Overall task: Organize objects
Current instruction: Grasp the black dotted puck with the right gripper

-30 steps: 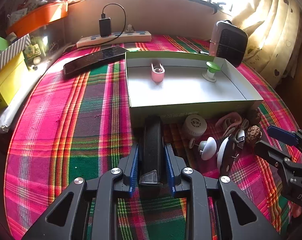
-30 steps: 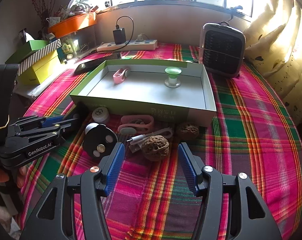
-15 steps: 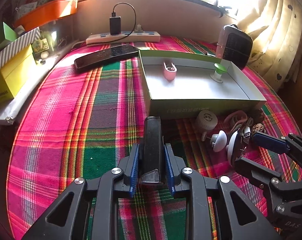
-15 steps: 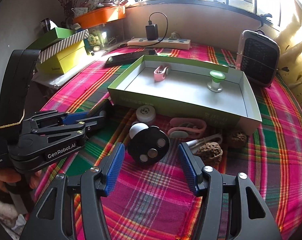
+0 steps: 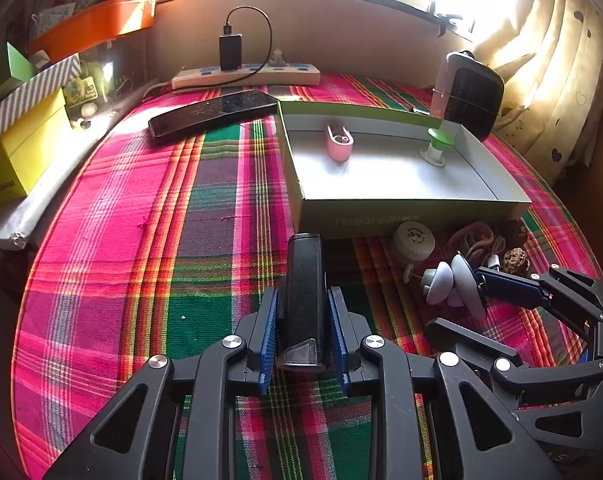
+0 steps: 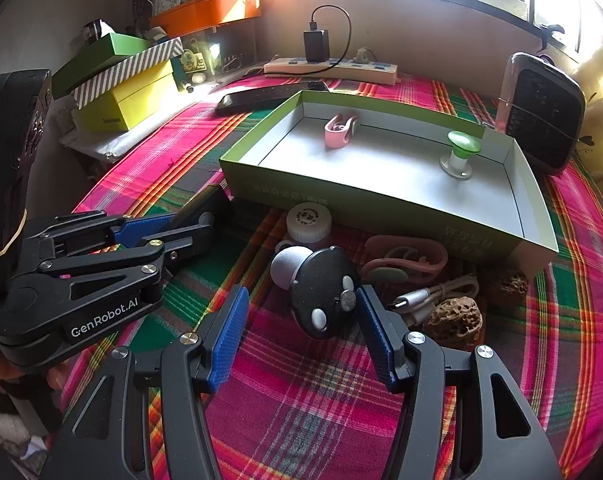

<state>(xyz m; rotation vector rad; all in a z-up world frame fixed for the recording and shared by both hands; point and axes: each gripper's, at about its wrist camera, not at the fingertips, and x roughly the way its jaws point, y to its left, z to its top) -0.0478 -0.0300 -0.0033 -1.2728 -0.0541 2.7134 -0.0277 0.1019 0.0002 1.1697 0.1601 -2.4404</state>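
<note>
Both wrist views face down-forward; share tray (image 5: 401,210).

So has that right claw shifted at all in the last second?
Yes. The right claw has slid left along the green box: it framed the walnut before, and now frames the black round plug.

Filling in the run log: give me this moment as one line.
left claw: shut on black bar | right claw: open around black disc | tray: pink clip, green knob
</note>
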